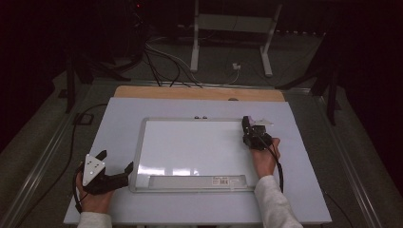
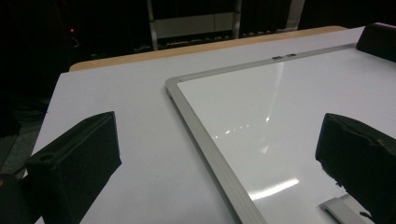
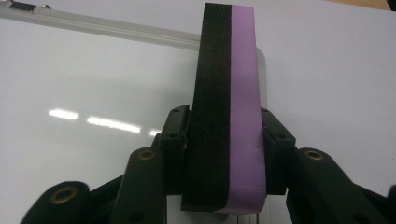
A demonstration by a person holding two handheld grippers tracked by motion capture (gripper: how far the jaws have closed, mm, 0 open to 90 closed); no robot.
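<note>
Here the right gripper point(image 1: 251, 129) is clamping a purple-black eraser point(image 3: 229, 107) at the whiteboard's point(image 1: 190, 147) far right corner; the left gripper point(image 1: 115, 164), jaws apart, is straddling its left frame. The barcode label point(image 1: 222, 180) is unreadable.

Dark room; grey floor point(image 1: 43, 118) with black cables point(image 1: 161, 61) at upper centre, white stand legs point(image 1: 195, 42) behind, tiny red light point(image 1: 138, 6).

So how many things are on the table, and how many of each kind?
Whiteboards: 1, the whiteboard lying flat.
Erasers: 1, the black and purple eraser, clamped in the right gripper at the board's right edge.
Grippers: 2, counting the left gripper, open beside the board's left frame.
Total: 4
</note>
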